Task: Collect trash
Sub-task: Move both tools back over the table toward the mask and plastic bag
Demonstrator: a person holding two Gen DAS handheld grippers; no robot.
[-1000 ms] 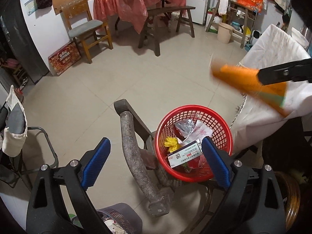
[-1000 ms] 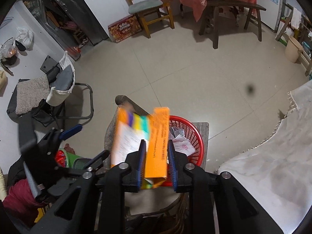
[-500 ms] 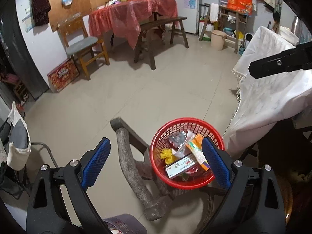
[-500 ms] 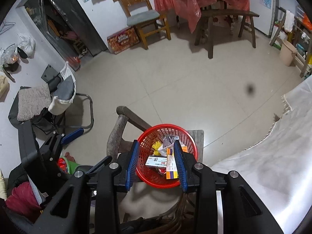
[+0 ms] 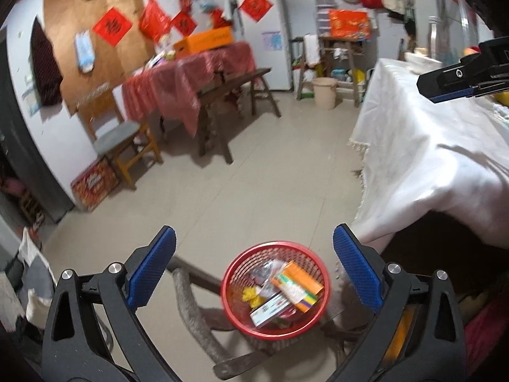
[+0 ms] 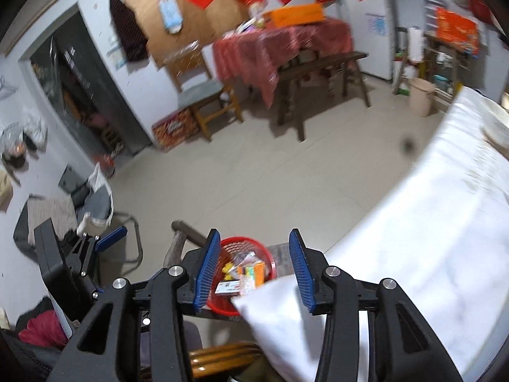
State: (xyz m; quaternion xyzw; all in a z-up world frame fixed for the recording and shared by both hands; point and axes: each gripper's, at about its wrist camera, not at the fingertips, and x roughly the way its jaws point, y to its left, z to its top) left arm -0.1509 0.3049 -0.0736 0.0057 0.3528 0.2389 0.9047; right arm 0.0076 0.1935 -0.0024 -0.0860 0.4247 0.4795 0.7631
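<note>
basket [image 5: 276,288] on stool, carton [image 5: 297,286] and flat box [image 5: 270,309] inside, carton on top; clothed table [image 5: 439,159] right of basket; chair [image 5: 122,138], covered table [image 5: 187,86] and bench [image 5: 233,87] by far wall

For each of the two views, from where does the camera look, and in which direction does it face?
Left wrist: sits on the left gripper, looks forward and down over the red basket to the tiled floor; its own open fingers show, and the right gripper at upper right.
Right wrist: sits on the right gripper, above the white tablecloth edge, facing the same way; its own open fingers show, and the left gripper at left.
Shared: the basket, the orange box inside it, the red-covered table.
</note>
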